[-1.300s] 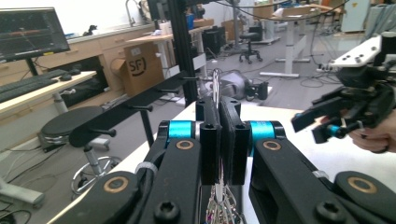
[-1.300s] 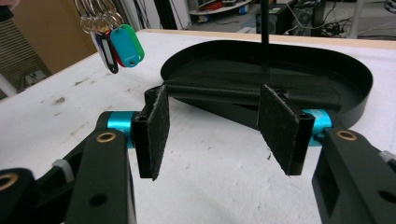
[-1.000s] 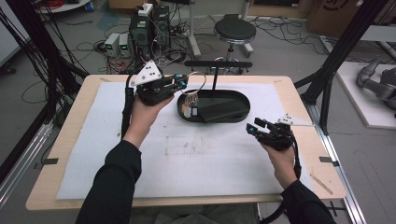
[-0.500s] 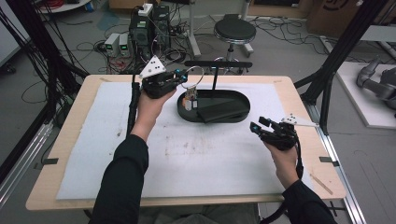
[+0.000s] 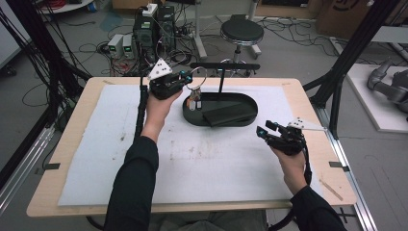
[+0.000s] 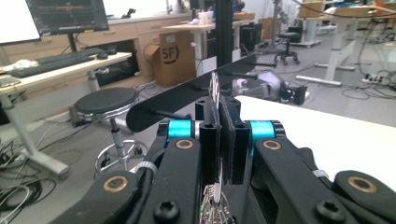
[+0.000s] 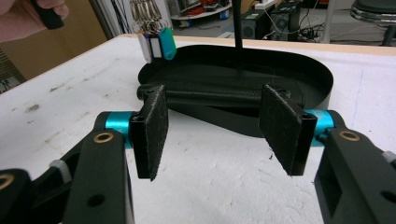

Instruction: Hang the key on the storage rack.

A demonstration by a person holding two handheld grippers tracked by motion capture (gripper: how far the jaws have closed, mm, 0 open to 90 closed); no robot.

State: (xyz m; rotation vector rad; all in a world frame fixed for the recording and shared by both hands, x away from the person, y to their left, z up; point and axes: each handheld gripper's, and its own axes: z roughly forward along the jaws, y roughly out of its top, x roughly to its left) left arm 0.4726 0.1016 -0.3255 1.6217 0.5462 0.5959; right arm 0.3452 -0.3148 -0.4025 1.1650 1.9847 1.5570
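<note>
My left gripper (image 5: 186, 78) is shut on the metal ring (image 5: 200, 77) of a key bunch, held up beside the left end of the black stand's crossbar (image 5: 225, 66). The keys and tags (image 5: 193, 101) hang from it over the left end of the black oval tray (image 5: 250, 98). In the left gripper view the ring (image 6: 215, 84) sticks up from my shut left gripper (image 6: 219, 105), with the crossbar (image 6: 177, 102) just behind. My right gripper (image 5: 266, 128) rests at the right, open with nothing between its fingers. The right gripper view looks past my right gripper (image 7: 224, 133) at the tags (image 7: 156, 44) and tray (image 7: 322, 79).
A flat black case (image 5: 228, 117) lies slanted in the tray, also seen as a dark roll (image 7: 210, 95) ahead of the right jaws. The stand's post (image 5: 221, 83) rises from the tray's back. A white mat (image 5: 96, 144) covers the table. A stool (image 5: 242, 31) and cables stand beyond.
My left hand has carried the key bunch to the right and farther back, up to the crossbar's left end. The right hand has stayed put.
</note>
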